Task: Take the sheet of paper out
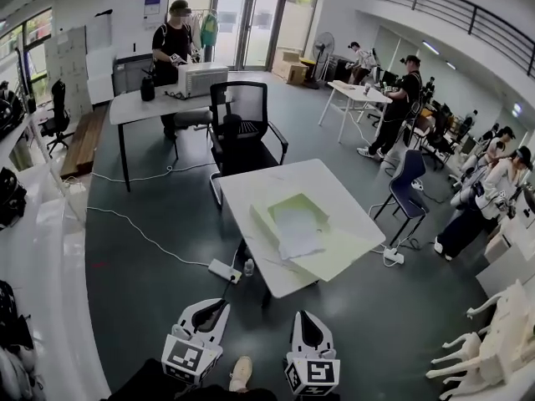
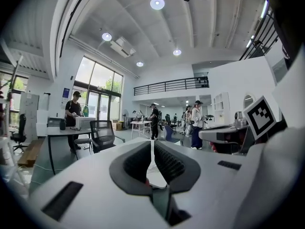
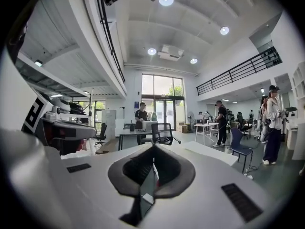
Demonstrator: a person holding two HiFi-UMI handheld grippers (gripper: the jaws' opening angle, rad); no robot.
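Observation:
In the head view a white sheet of paper (image 1: pixel 297 230) lies on a pale green folder (image 1: pixel 328 256), which rests open on a white table (image 1: pixel 251 189) ahead of me. Both grippers hang low over the dark floor, short of the table's near corner. My left gripper (image 1: pixel 203 312) points toward the table with its jaws shut and nothing between them (image 2: pixel 151 152). My right gripper (image 1: pixel 308 317) is beside it, also shut and empty (image 3: pixel 153 160). Neither one touches the paper or the table.
A black office chair (image 1: pixel 242 132) stands at the table's far side and a blue chair (image 1: pixel 409 182) at its right. A white power strip (image 1: pixel 224 270) with cables lies on the floor by the near corner. People stand at tables farther back and to the right.

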